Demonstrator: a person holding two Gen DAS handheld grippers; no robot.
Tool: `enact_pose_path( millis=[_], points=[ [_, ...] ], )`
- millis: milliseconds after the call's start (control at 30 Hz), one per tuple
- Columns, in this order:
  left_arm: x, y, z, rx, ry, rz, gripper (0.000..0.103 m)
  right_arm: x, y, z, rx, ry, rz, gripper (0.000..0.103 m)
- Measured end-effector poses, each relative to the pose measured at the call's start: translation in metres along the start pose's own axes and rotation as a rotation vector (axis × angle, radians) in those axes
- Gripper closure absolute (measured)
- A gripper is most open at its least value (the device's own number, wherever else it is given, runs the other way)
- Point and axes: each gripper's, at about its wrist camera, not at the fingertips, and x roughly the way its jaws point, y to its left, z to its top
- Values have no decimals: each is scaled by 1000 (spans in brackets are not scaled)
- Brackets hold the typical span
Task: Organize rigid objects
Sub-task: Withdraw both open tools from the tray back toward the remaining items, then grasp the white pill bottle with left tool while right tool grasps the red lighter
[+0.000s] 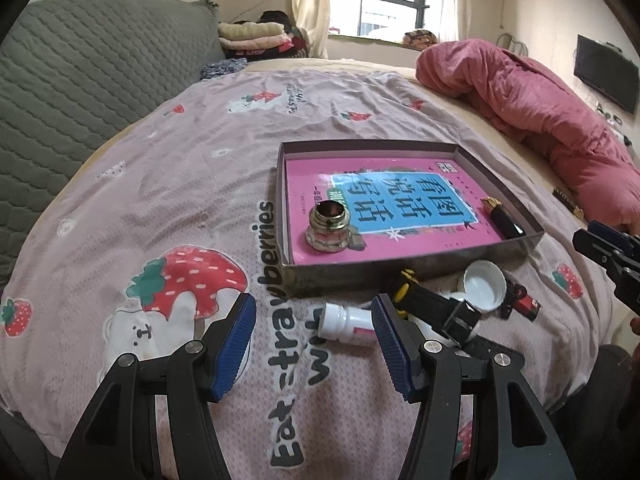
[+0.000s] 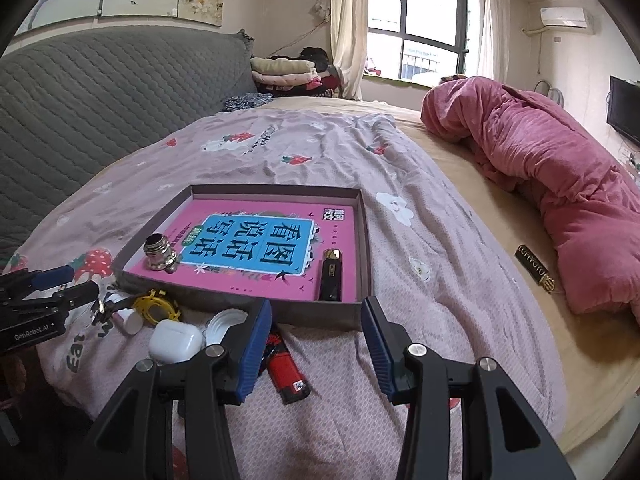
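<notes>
A shallow grey box point(image 1: 340, 276) on the bed holds a pink book point(image 1: 384, 200), a small glass bottle with a gold collar point(image 1: 330, 226) and a black and gold tube point(image 1: 502, 218). In front of the box lie a white pill bottle point(image 1: 344, 322), a white cap point(image 1: 482, 284), a black strap with yellow parts point(image 1: 432, 304) and a red lighter point(image 2: 286, 372). My left gripper point(image 1: 314, 320) is open, with the pill bottle lying beside its right pad, untouched by the left pad. My right gripper point(image 2: 316, 320) is open above the lighter, holding nothing.
A white earbud case point(image 2: 176, 340) sits left of the right gripper. A rolled pink quilt point(image 2: 560, 184) lies along the bed's right side, a black and gold object point(image 2: 536, 272) beside it. A grey padded headboard point(image 2: 100, 92) stands on the left.
</notes>
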Motion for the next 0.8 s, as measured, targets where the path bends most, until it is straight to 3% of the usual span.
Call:
enact_pose_path(
  millis=[100, 800],
  points=[
    [-1, -2, -3, -1, 12, -15, 41, -2, 0, -2, 4, 6, 9, 48],
    [8, -14, -13, 28, 96, -71, 41, 15, 10, -32, -77, 134, 17, 48]
  ],
)
